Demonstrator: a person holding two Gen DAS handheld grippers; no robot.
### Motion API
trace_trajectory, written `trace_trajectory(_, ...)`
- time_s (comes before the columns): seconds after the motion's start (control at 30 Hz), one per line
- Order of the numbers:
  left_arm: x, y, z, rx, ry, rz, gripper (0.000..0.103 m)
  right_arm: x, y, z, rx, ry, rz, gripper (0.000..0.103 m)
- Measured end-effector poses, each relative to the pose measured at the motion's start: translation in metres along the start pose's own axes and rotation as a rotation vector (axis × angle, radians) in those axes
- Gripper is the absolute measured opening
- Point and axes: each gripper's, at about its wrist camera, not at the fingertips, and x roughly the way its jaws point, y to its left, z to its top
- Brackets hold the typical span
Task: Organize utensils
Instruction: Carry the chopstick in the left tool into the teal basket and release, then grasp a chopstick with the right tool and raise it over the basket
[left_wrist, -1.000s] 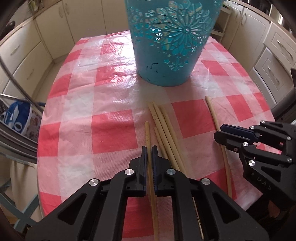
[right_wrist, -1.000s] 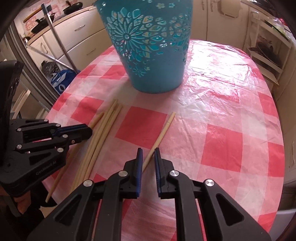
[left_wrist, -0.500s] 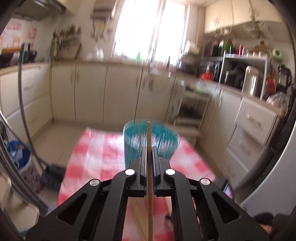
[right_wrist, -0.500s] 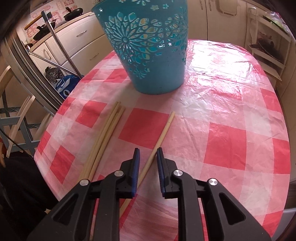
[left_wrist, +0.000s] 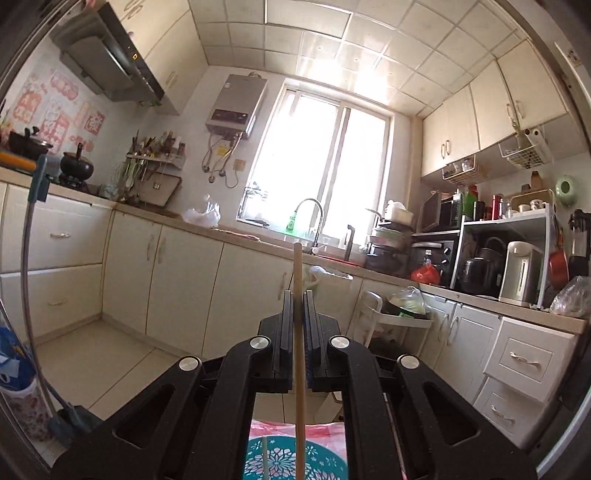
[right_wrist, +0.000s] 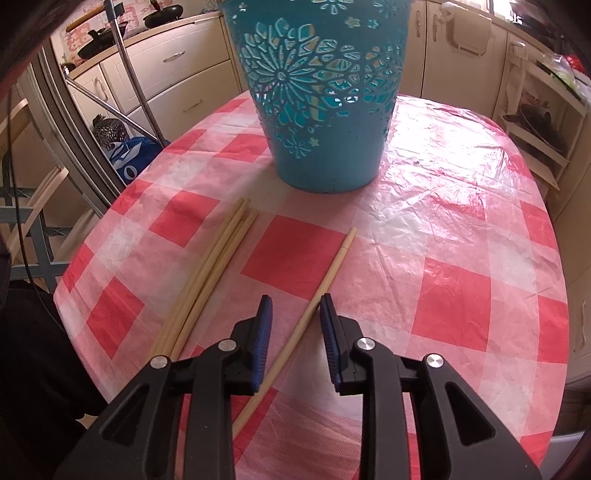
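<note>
My left gripper (left_wrist: 298, 295) is shut on a wooden chopstick (left_wrist: 299, 362) and holds it upright, high above the teal cut-out holder (left_wrist: 295, 459), whose rim shows at the bottom of the left wrist view. My right gripper (right_wrist: 295, 306) is open low over the table, its jaws on either side of a single chopstick (right_wrist: 314, 299) that lies on the red-and-white checked cloth (right_wrist: 461, 280). A bundle of several chopsticks (right_wrist: 210, 273) lies to its left. The teal holder (right_wrist: 321, 96) stands at the far side of the table.
Kitchen cabinets (left_wrist: 177, 288), a sink and a window (left_wrist: 321, 166) fill the left wrist view. A chair (right_wrist: 26, 236) and a blue bag (right_wrist: 129, 158) stand left of the table. The table edge curves close on the left and right.
My left gripper has lifted one chopstick off the table and tilted it upright above the holder. My right gripper has opened wider around the single chopstick.
</note>
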Motion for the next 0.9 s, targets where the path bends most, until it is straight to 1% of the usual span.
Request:
trace_trajectory(0.1,0.022,0.005,-0.014,0.000,0.012,0.035,0.004,0.001,0.001,0.001,-0.008,0.002,-0.005,0.027)
trace_trajectory(0.17,0.035,0.008,-0.029,-0.005,0.048,0.059,0.004,0.001,-0.002,0.001,0.000,0.002,0.007,0.027)
trace_trajectory(0.33,0.055,0.000,-0.069,0.090,0.151,0.087,0.004,0.001,-0.005,0.004,0.019,0.008,0.021,0.027)
trace_trajectory(0.53,0.049,-0.007,-0.094,0.157,0.241,0.096,0.005,-0.001,-0.005,0.004,0.021,0.011,0.018,0.029)
trace_trajectory(0.73,0.038,0.006,-0.110,0.173,0.358,0.108,0.005,-0.001,-0.015,0.006,0.089,0.018,0.050,0.029)
trace_trajectory(0.8,0.030,0.011,-0.110,0.178,0.388,0.114,0.010,-0.002,-0.018,0.006,0.106,0.021,0.058,0.029)
trace_trajectory(0.83,0.025,0.013,-0.108,0.177,0.396,0.120,0.018,-0.002,-0.019,0.006,0.113,0.022,0.061,0.029)
trace_trajectory(0.9,0.013,0.020,-0.101,0.167,0.408,0.134,0.037,-0.002,-0.020,0.006,0.119,0.023,0.065,0.029)
